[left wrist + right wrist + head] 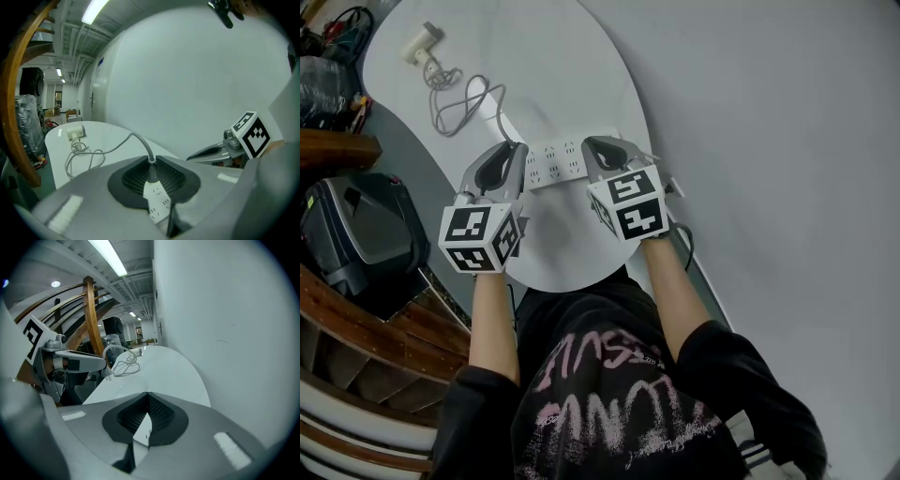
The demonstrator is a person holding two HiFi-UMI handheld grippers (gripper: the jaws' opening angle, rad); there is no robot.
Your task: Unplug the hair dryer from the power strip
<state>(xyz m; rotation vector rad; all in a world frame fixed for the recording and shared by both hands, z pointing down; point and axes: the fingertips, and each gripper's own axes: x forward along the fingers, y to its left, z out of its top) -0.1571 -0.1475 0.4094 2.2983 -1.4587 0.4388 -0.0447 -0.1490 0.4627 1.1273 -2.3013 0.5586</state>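
Observation:
The white hair dryer lies at the far end of the white oval table. Its grey cord coils, then runs to the left end of the white power strip. My left gripper is shut there on the plug, the cord coming out between its tips, with the strip showing below. My right gripper is shut on the strip's right end; a white sliver of the strip shows between its pads.
A grey wall runs close along the table's right side. Left of the table stand a black case, curved wooden rails and clutter. A black cable hangs off the near table edge by my right wrist.

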